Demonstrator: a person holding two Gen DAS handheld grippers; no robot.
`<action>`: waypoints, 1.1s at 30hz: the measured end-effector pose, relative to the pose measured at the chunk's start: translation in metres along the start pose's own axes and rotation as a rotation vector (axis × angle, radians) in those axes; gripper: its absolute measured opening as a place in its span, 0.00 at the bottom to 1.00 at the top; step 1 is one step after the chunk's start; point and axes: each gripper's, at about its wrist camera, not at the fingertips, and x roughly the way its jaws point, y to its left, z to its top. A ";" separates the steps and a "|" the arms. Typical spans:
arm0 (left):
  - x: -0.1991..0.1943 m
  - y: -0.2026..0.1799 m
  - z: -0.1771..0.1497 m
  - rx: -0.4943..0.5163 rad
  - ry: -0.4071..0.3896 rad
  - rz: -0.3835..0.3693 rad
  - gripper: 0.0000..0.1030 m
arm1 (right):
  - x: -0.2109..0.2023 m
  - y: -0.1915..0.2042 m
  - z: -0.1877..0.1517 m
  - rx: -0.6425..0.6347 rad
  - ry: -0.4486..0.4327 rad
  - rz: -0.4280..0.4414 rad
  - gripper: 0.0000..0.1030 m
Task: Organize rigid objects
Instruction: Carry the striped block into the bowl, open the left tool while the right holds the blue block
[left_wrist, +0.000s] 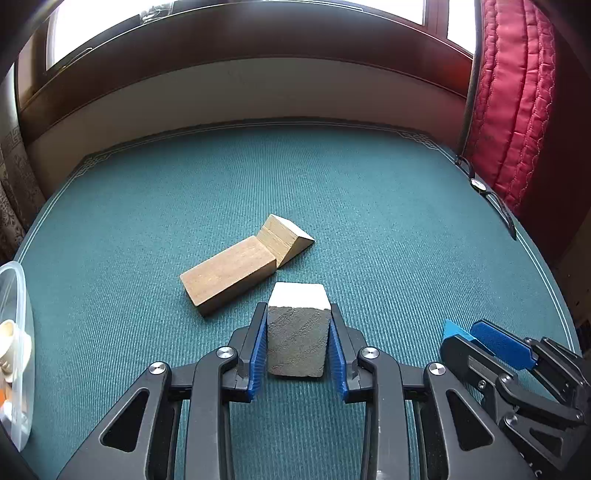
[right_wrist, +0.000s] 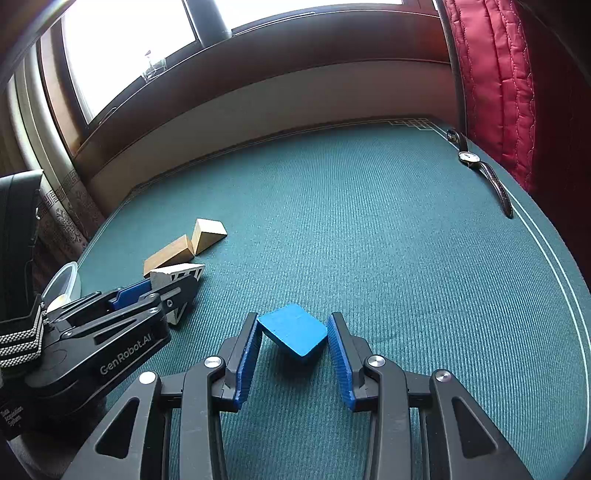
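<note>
On the green-cloth counter (left_wrist: 369, 206), the left gripper (left_wrist: 298, 341) is pinching a pale wedge-shaped wooden block (left_wrist: 298, 332) just short of the tan rectangular wooden block (left_wrist: 229, 275), while the right gripper (right_wrist: 291, 345), jaws spread, is bracketing a flat blue block (right_wrist: 291, 334), seemingly untouched.

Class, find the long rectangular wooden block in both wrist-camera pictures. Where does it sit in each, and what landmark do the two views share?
Left wrist view: the long wooden block lies near the centre, just beyond the left gripper.
Right wrist view: the same block sits at mid-left, small, beyond that gripper.
Shared landmark: the wooden wedge touching its far end.
</note>
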 end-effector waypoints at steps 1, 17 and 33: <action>-0.003 0.000 -0.001 0.004 -0.009 0.004 0.30 | 0.000 0.000 0.000 0.000 0.000 0.000 0.38; -0.050 0.019 -0.020 0.007 -0.105 0.111 0.30 | 0.000 -0.001 0.002 -0.008 0.001 -0.008 0.38; -0.105 0.063 -0.038 -0.071 -0.178 0.186 0.30 | 0.000 0.001 0.001 -0.012 0.000 -0.019 0.38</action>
